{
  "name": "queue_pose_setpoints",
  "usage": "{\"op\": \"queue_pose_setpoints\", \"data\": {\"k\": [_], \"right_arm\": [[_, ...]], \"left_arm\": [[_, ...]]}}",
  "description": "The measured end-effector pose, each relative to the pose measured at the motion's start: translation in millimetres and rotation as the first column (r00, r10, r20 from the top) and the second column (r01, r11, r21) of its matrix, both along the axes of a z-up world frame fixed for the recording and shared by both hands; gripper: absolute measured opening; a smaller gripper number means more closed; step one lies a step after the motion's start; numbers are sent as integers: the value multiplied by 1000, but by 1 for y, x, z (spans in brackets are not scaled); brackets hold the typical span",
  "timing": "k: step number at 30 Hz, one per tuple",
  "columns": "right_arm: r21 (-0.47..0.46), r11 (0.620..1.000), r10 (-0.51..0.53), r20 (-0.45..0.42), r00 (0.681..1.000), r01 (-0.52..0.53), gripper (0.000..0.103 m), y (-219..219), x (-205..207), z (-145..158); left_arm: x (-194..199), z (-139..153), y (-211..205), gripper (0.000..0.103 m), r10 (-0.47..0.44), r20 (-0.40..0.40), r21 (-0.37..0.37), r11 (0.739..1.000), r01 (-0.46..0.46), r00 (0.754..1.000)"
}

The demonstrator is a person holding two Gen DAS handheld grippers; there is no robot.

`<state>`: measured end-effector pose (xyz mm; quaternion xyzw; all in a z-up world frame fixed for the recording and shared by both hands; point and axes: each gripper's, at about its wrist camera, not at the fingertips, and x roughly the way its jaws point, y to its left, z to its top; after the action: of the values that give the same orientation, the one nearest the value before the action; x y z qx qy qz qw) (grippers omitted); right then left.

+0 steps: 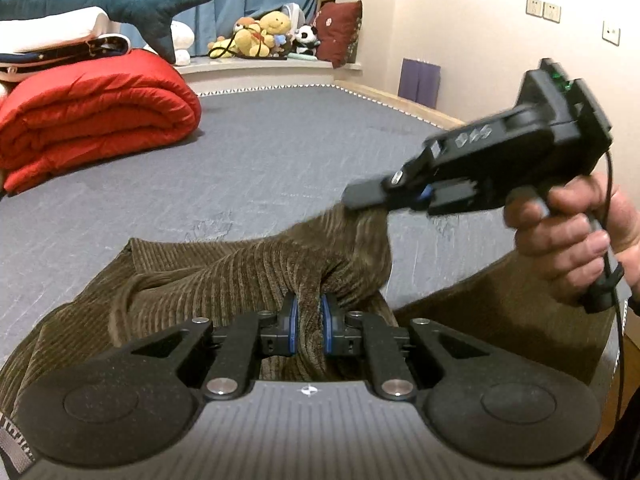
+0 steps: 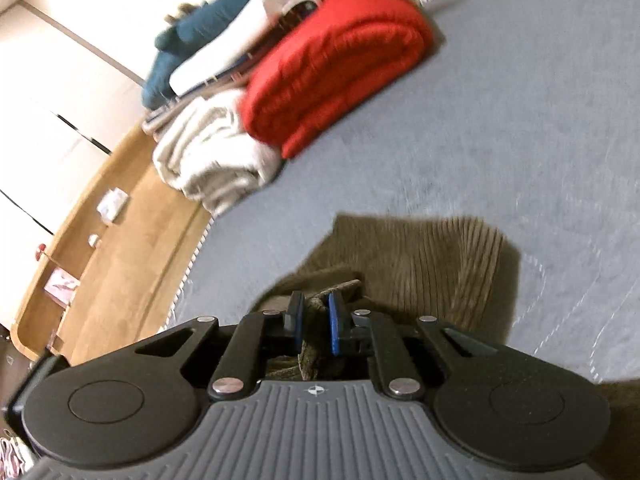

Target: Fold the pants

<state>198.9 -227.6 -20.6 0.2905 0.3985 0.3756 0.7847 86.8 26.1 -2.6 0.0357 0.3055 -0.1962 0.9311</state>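
Note:
Brown corduroy pants [image 1: 224, 280] lie bunched on the grey bed [image 1: 280, 152]. My left gripper [image 1: 310, 322] is shut on a ridge of the pants fabric, close to the camera. In the left wrist view my right gripper [image 1: 362, 200] is held up at the right by a hand and pinches another part of the pants, lifting it off the bed. In the right wrist view the right gripper [image 2: 316, 322] is shut on a fold of the pants [image 2: 420, 264], with the rest of the cloth hanging below over the bed [image 2: 500, 140].
A rolled red quilt [image 1: 92, 116] lies at the back left of the bed, with white bedding and a blue plush shark [image 1: 120, 4] on top. Soft toys [image 1: 264, 36] sit on the window ledge. A wooden floor [image 2: 120, 240] lies beside the bed's left edge.

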Motion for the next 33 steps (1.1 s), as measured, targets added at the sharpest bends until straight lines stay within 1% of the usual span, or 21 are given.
{"op": "queue_pose_setpoints", "data": {"k": [1, 2, 3, 5, 7, 10, 12, 14, 15, 16, 18, 20, 21, 22, 25, 27, 28, 29, 30, 31, 33], "right_arm": [[14, 1000, -11, 15, 1000, 11, 13, -6, 1, 4], [37, 999, -28, 32, 999, 27, 12, -13, 2, 10], [65, 997, -44, 46, 998, 41, 12, -21, 3, 15], [105, 992, -79, 80, 994, 70, 12, -33, 6, 26], [129, 985, -134, 125, 983, 118, 12, -47, 9, 34], [188, 958, -242, 128, 962, 216, 12, -76, 17, 37], [224, 923, -346, 123, 930, 314, 12, -105, 24, 37], [274, 859, -470, 89, 878, 432, 12, -147, 28, 36], [289, 810, -553, 90, 828, 510, 12, -174, 28, 35], [285, 754, -638, 103, 763, 592, 11, -199, 26, 33], [274, 590, -800, 71, 596, 759, 11, -256, 22, 17], [214, 433, -900, 40, 435, 876, 12, -299, 18, -11], [162, 381, -924, 38, 380, 910, 12, -314, 18, -26], [106, 351, -936, 28, 350, 931, 12, -326, 19, -41], [-3, 351, -933, -84, 350, 936, 17, -342, 30, -86], [-46, 370, -928, -65, 367, 928, 18, -340, 35, -94], [-61, 381, -924, -49, 379, 922, 25, -339, 39, -95], [-73, 396, -918, -47, 394, 915, 39, -339, 41, -97], [-75, 413, -910, -55, 410, 907, 45, -340, 42, -100], [-71, 436, -899, -71, 431, 897, 50, -339, 47, -103], [-91, 459, -887, -101, 450, 884, 50, -339, 54, -107]], "left_arm": [[1, 1, -1, 16, -1, 1, -13, 1000, 1, 1000], [1, 2, -2, 25, -8, 4, -29, 1000, 8, 1000], [0, 4, -2, 39, -20, 19, -55, 998, 21, 1000], [-4, 10, -7, 54, -22, 57, -70, 997, 26, 998], [-7, 15, -11, 54, -31, 91, -84, 996, 39, 995], [-8, 18, -13, 54, -25, 105, -124, 992, 38, 994], [-7, 16, -14, 54, -15, 102, -132, 991, 29, 995], [-5, 11, -15, 54, -14, 83, -125, 992, 24, 996], [-3, 8, -16, 54, -13, 73, -114, 993, 21, 997], [-2, 3, -18, 54, -14, 63, -96, 995, 20, 998], [5, -7, -19, 55, -25, 43, -70, 997, 27, 999], [13, -20, -26, 56, -37, 12, -38, 999, 38, 999], [19, -26, -31, 58, -42, 2, -15, 999, 42, 999], [25, -33, -36, 59, -46, -8, 2, 999, 46, 999], [48, -52, -52, 59, -61, -20, 82, 995, 63, 998], [66, -65, -60, 62, -50, -18, 148, 988, 52, 999], [75, -72, -63, 62, -33, -14, 178, 983, 35, 999], [83, -78, -64, 63, -9, -7, 207, 978, 10, 1000], [93, -86, -64, 64, 23, -9, 237, 971, -20, 1000], [100, -92, -62, 64, 45, -21, 256, 966, -38, 999], [113, -106, -58, 63, 68, -62, 282, 958, -48, 996]]}}
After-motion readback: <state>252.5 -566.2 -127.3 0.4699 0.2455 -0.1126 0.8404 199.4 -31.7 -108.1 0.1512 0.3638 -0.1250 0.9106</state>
